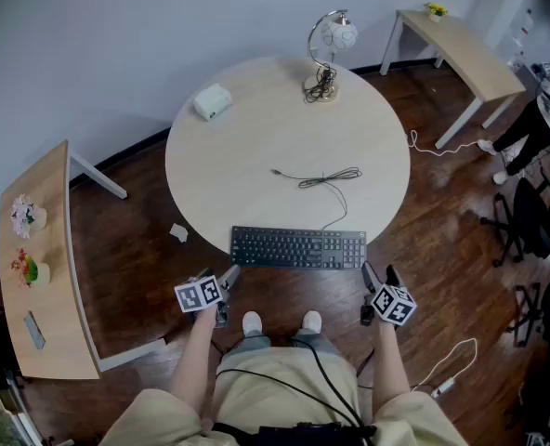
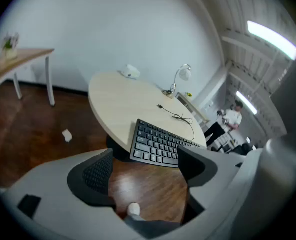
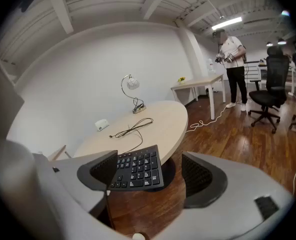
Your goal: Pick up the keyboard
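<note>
A black keyboard (image 1: 298, 247) lies along the near edge of the round wooden table (image 1: 256, 147), its thin cable (image 1: 323, 179) curling toward the table's middle. My left gripper (image 1: 223, 286) hovers just short of the keyboard's left end, open, nothing between its pads. In the left gripper view the keyboard (image 2: 160, 143) lies ahead of the wide jaws of the left gripper (image 2: 145, 171). My right gripper (image 1: 379, 277) hangs off the right end, also open and empty. The right gripper view has the keyboard's number-pad end (image 3: 137, 170) beyond the right gripper (image 3: 150, 176), over the floor.
A desk lamp (image 1: 329, 54) and a small white box (image 1: 212, 101) stand at the table's far side. A side desk with plants (image 1: 43, 277) is at the left, another desk (image 1: 461, 49) at the back right. Office chairs (image 3: 273, 94) and a person (image 3: 233, 69) stand right.
</note>
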{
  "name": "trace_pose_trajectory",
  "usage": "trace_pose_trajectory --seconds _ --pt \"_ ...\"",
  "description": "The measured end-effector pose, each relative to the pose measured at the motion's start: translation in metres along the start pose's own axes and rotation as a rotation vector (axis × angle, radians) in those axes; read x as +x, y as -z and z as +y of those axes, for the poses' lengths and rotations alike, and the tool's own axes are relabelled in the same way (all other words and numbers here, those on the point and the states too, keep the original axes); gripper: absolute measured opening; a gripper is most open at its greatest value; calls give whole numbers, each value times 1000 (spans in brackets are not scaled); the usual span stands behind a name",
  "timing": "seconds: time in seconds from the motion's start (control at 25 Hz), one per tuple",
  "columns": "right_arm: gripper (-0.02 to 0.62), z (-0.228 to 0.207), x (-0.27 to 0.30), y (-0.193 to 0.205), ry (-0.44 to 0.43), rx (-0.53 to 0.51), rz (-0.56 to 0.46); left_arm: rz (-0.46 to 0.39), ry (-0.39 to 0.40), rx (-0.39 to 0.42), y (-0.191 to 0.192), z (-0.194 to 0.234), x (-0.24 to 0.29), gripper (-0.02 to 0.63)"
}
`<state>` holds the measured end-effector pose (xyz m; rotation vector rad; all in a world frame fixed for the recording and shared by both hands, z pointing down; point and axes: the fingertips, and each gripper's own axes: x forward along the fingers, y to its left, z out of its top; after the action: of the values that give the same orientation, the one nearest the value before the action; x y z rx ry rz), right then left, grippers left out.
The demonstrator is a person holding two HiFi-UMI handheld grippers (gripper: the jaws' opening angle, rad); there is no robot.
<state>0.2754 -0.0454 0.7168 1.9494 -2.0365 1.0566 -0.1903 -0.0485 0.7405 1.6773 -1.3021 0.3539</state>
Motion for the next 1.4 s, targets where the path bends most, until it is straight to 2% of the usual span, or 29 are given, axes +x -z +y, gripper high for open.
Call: trace_pose_trajectory --seconds 0.2,0.28,0.4,0.52,0.56,0.6,0.68,0.72,0.76,0.8,0.84,1.04,1.16,1.2,1.28,1.32,1.4 --pt "405 -13 33 41 -106 158 79 86 96 -152 23 12 35 394" --pt "405 -11 46 51 -151 213 95 75 134 -231 23 15 49 394" --pt "403 -8 63 62 -209 331 91 26 237 -355 12 11 64 393" --pt "400 -9 78 69 -240 402 97 37 295 -422 12 9 81 393" --pt "387 -8 81 68 -249 411 96 46 299 -435 15 10 85 386" --pt "348 -9 84 70 -263 439 90 50 304 -447 16 9 89 363" --pt "278 -11 90 74 -309 541 64 39 321 -481 16 7 93 292" --pt "265 -12 92 75 -319 582 55 29 321 -505 15 7 94 251" --pt "240 -14 94 75 -316 597 54 22 312 -528 14 8 96 243" --pt "209 -16 94 76 -309 588 61 18 300 -542 14 10 97 185" --pt "185 -17 94 77 -302 566 74 15 289 -547 14 11 97 181" --pt "162 -12 78 74 -294 501 89 -6 276 -506 8 7 85 153" --pt "155 7 67 55 -375 537 13 -73 329 -503 -9 -4 68 115" --pt "155 11 63 49 -382 557 -9 -89 345 -503 -14 -7 62 107" --pt "153 11 55 39 -339 549 -24 -113 366 -497 -22 -14 52 109" --pt "153 19 51 29 -366 551 -46 -129 377 -498 -27 -17 47 107" --pt "153 48 47 0 -484 556 -118 -175 401 -511 -40 -23 35 107"
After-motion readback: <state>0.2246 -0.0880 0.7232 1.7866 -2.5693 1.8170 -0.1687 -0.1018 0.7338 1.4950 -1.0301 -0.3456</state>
